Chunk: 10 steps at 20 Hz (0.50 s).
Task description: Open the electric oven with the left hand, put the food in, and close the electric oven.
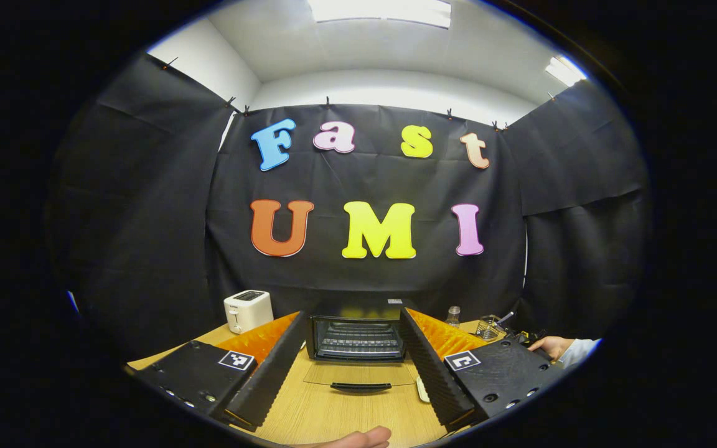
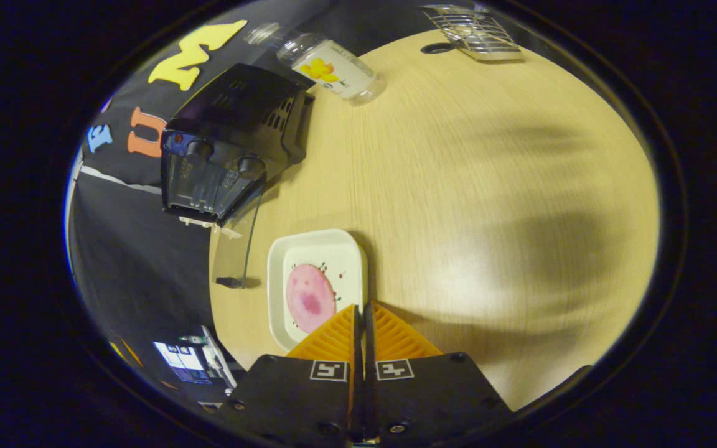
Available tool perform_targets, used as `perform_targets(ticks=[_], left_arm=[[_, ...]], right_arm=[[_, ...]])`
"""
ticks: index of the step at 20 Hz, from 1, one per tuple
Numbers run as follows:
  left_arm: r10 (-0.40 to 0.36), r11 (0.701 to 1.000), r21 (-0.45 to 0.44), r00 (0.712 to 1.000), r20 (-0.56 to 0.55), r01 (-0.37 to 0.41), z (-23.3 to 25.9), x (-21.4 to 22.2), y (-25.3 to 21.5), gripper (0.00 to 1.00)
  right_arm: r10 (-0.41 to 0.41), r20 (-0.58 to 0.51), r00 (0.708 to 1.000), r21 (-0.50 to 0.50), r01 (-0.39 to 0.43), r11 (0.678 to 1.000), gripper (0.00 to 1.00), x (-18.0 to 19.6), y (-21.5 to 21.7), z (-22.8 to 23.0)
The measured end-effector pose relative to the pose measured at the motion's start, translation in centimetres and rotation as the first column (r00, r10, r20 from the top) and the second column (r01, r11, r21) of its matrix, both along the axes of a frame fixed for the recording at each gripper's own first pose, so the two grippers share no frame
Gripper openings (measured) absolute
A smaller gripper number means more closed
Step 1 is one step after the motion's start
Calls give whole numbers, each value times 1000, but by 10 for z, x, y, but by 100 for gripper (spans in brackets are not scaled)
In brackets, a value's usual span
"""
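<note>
Left gripper view, left to right: a white toaster (image 1: 248, 310) stands at the table's (image 1: 346, 417) far left, any marking on it too small to read. Your left gripper (image 1: 352, 348) has its jaws spread wide, framing the electric oven (image 1: 356, 336), whose glass door (image 1: 358, 375) lies folded down flat on the table, rack exposed. A bottle (image 1: 453, 316) stands right of it.

Right gripper view: the oven (image 2: 228, 143) sits upper left, and a labelled bottle (image 2: 330, 62) lies beside it, print illegible. The food (image 2: 310, 297) rests on a white plate (image 2: 341, 249) below. Your right gripper (image 2: 362, 314) has its jaws pressed together at the plate's edge; whether they pinch the rim, I cannot tell.
</note>
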<state>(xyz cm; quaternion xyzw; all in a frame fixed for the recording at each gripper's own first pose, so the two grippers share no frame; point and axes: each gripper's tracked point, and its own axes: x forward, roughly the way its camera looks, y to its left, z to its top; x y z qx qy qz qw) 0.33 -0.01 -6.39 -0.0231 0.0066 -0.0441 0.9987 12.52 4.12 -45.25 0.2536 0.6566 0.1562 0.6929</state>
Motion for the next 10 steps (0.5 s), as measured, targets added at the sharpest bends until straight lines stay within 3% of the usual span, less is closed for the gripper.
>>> perform_targets(ticks=[5,6,10], left_arm=[[-5,1000,0,1000,7,5,5,-9,7,95],[-9,1000,10,1000,10,9,6,-12,8,95],[-2,999,50,1000,12,1,5,-18,16,95]], right_arm=[[-75,12,997,75,74,994,4,-14,-22,13],[-91,19,996,71,89,994,0,-16,-29,18],[-108,78,991,17,106,994,4,-19,-54,47]])
